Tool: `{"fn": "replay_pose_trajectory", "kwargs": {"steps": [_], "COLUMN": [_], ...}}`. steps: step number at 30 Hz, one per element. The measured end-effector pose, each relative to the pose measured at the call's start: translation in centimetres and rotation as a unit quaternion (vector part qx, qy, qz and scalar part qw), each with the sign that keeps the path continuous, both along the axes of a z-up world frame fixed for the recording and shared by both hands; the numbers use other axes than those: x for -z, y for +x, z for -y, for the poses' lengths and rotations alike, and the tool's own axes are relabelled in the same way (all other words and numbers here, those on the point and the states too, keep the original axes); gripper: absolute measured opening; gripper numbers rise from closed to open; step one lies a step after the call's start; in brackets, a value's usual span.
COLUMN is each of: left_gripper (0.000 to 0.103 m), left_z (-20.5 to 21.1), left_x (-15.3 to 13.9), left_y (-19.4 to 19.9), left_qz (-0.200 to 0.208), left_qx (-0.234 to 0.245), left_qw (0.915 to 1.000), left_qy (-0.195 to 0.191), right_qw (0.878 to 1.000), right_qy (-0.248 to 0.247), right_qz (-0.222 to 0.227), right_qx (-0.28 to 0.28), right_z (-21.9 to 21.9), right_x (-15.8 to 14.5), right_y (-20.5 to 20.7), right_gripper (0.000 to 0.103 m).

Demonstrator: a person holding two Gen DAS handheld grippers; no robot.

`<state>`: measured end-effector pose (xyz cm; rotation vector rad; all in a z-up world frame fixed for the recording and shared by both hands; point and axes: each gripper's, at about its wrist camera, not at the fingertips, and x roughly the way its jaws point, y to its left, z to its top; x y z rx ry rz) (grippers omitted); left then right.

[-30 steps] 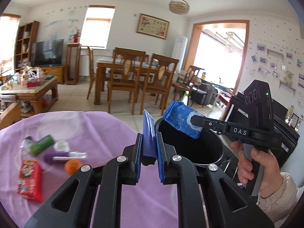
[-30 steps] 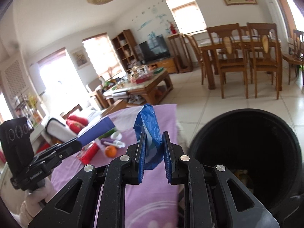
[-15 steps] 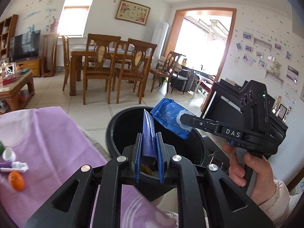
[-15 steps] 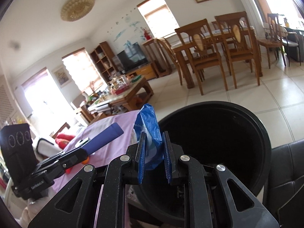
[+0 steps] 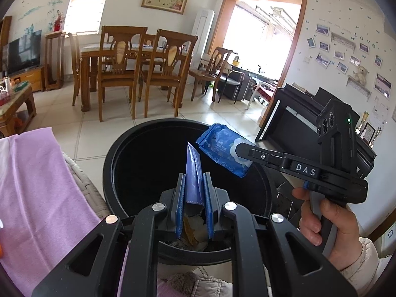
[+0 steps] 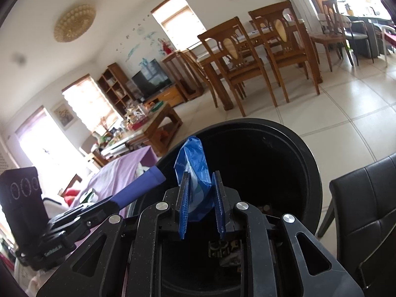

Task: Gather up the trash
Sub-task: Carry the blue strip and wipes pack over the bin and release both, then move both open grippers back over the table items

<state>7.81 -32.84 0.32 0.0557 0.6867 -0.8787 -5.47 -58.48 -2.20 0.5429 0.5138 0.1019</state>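
A black round trash bin [image 5: 116,153] stands open below both grippers, with dry leaves and scraps [image 5: 193,227] at its bottom. My left gripper [image 5: 193,175] is shut on a flat purple-blue packet [image 5: 193,163] that stands upright over the bin's mouth. In the left wrist view my right gripper [image 5: 237,148] holds a blue wet-wipes packet [image 5: 220,146] above the bin's right rim. The right wrist view shows the right gripper [image 6: 201,175] shut on that blue packet [image 6: 194,156] over the bin [image 6: 304,158]. The left gripper [image 6: 111,201] and its purple packet [image 6: 143,184] reach in from the left.
A table under a purple cloth [image 5: 37,185] borders the bin on the left. A black chair [image 6: 366,210] stands close on the right, and a black piano [image 5: 297,123] behind it. A person's hand [image 5: 329,220] grips the right handle. Wooden dining chairs [image 5: 128,61] stand farther off on the tiled floor.
Both grippers swung from over the purple table to above the bin and came lower. The table's items slid out of the left view. Each packet stays gripped.
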Motion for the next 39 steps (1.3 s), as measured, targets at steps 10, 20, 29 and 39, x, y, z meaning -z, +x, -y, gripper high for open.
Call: {"fn": "replay_pose_trajectory", "kwargs": {"steps": [10, 20, 29, 39], "left_gripper": [0.020, 0.097, 0.098, 0.098], "left_z": [1.0, -0.5, -4.3, -14.1], "left_x": [0.1, -2.1, -3.4, -3.3], "left_y": [0.1, -2.0, -3.0, -2.3], "left_qz": [0.000, 0.066, 0.086, 0.070], "left_qx": [-0.002, -0.047, -0.075, -0.159], "left_qw": [0.9998, 0.9958, 0.9924, 0.9844], "left_qy": [0.019, 0.042, 0.047, 0.027], "right_qw": [1.000, 1.000, 0.999, 0.993], "right_qy": [0.010, -0.003, -0.035, -0.093], "right_qz": [-0.010, -0.009, -0.023, -0.007], "right_qx": [0.009, 0.021, -0.003, -0.069], "right_z": [-0.1, -1.7, -6.0, -15.2], "right_x": [0.4, -0.6, -2.0, -4.2], "right_y": [1.0, 0.8, 1.6, 3.7], "right_gripper": [0.033, 0.075, 0.089, 0.090]}}
